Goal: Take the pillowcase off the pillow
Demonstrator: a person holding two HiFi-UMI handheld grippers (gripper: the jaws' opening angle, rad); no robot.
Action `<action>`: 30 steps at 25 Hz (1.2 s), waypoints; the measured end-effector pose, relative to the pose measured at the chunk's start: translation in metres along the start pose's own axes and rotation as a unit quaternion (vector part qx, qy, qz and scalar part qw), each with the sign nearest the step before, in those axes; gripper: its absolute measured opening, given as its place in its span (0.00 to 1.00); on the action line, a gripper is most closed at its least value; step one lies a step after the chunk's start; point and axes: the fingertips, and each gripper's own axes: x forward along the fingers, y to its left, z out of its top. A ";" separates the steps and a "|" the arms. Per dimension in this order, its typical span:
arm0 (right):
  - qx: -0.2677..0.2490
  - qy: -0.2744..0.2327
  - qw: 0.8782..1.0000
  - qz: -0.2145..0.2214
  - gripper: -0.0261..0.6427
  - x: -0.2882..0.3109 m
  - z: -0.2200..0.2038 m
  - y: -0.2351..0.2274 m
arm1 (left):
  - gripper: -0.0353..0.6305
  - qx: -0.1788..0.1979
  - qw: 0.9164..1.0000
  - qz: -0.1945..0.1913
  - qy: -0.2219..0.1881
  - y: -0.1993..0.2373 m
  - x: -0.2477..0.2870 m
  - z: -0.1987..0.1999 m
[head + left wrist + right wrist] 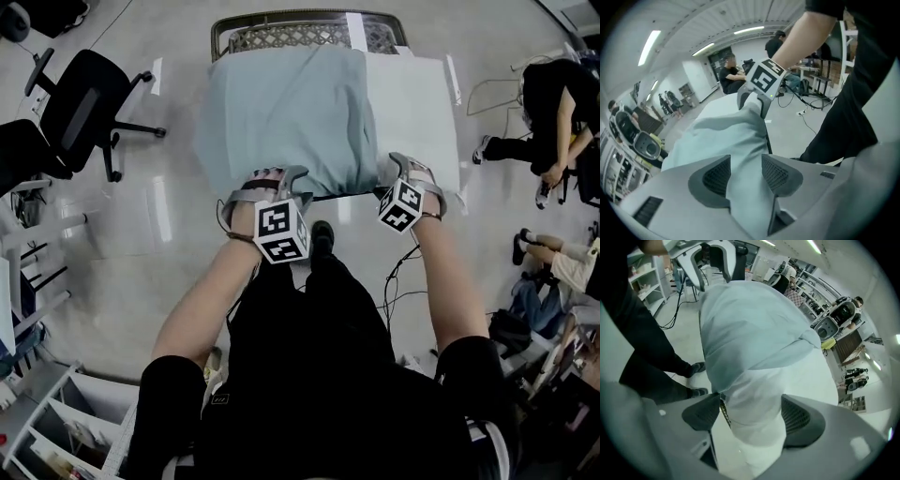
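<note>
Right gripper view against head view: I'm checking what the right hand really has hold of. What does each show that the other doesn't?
Only the right gripper view: the right gripper with jaws closed on the bare white corner of the pillow, just outside the bunched mouth of the pillowcase. Only the head view: that gripper's marker cube, the forearm behind it, and the pillow's whole outline, blue-covered at left, bare white at right. Both: pillowcase, pillow, and the left gripper at the pillowcase's edge.

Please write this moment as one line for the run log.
left gripper: open, pillowcase fold between jaws | right gripper: shut on pillow corner | state: pillowcase partly off, white pillow end bare
</note>
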 end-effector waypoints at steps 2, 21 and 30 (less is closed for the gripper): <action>-0.038 0.000 0.999 -0.012 0.67 0.008 -0.006 0.002 | 0.38 0.058 0.998 0.030 0.025 -0.012 0.031 0.023; -0.046 -0.143 0.986 0.077 0.26 -0.070 0.045 -0.089 | 0.36 -0.054 0.979 0.137 0.138 0.043 0.007 0.027; -0.064 -0.136 0.984 0.095 0.25 -0.060 0.034 -0.077 | 0.08 -0.031 0.978 0.119 0.169 0.022 -0.012 -0.003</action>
